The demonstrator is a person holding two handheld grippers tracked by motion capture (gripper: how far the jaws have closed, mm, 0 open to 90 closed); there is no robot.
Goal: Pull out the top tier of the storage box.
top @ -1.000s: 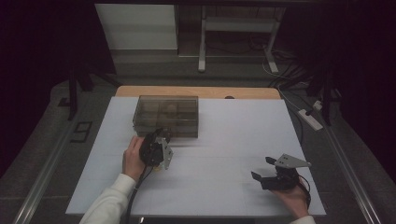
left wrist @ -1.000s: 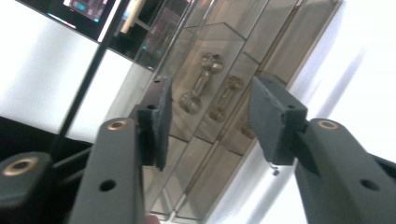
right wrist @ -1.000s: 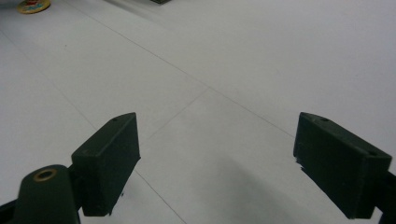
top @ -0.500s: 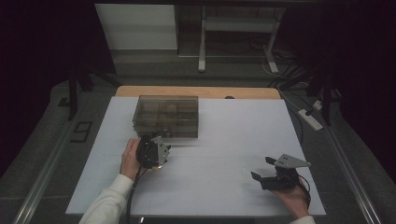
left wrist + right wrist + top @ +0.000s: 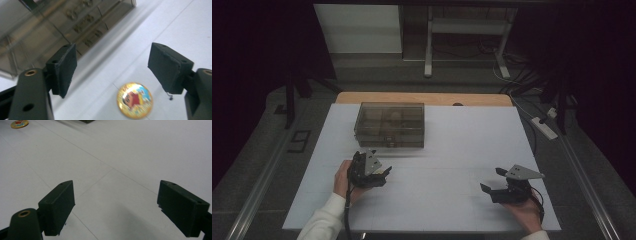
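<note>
Left gripper (image 5: 112, 75) is hanging just above the white worktop (image 5: 175, 30), its fingers (image 5: 63, 67) spread wide and empty. Lying flat between them, nearer the camera, is a small round yellow-rimmed badge with a cartoon figure printed on it (image 5: 134, 100), touching neither finger.

Judgement: the badge is looking light, thin, stiff and glossy, so it is likely sliding or skating away if pushed sideways. The best hold is appearing to be across its rim, fingers lowered to the worktop on opposite edges; pressing on its domed face is risking a slip.

Right gripper (image 5: 507, 187) is resting in the person's hand at the near right, fingers likewise wide and empty, well apart from the badge.

Farther back, a smoky translucent plastic compartment box (image 5: 389, 124) is sitting closed on the worktop.
</note>
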